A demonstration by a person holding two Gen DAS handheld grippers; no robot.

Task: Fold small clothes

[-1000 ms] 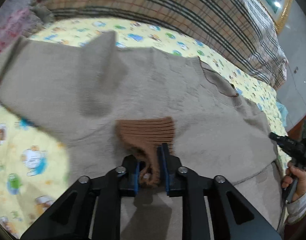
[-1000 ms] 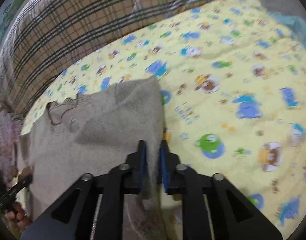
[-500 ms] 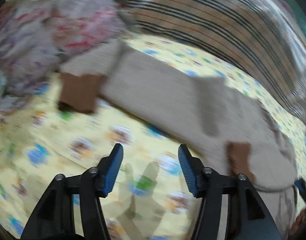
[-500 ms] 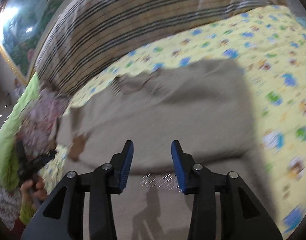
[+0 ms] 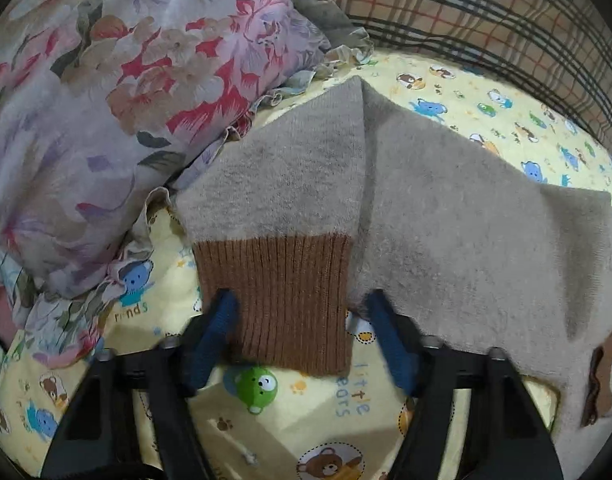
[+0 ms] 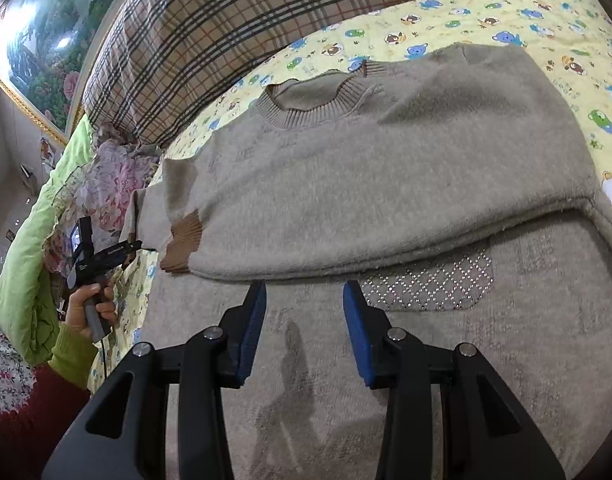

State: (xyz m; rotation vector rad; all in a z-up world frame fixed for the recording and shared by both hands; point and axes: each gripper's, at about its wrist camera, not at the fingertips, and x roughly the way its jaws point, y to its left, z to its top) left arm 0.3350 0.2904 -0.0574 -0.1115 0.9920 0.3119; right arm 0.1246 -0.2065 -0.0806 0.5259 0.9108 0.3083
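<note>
The left tool (image 5: pixel 302 336) straddles the brown cuff (image 5: pixel 276 296), jaws closing to grab that sleeve for folding. The right tool (image 6: pixel 304 320) hovers half-wide and empty over the sweater (image 6: pixel 386 176).

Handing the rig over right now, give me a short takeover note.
Left tool: jaws closing around the brown ribbed cuff, pads not yet on it.
Right tool: open, empty, over the sweater at its folded edge.
Sweater lies on the yellow bear-print sheet.
Done: far side folded over the body.
Left: fold in this sleeve, then the final folds.
</note>
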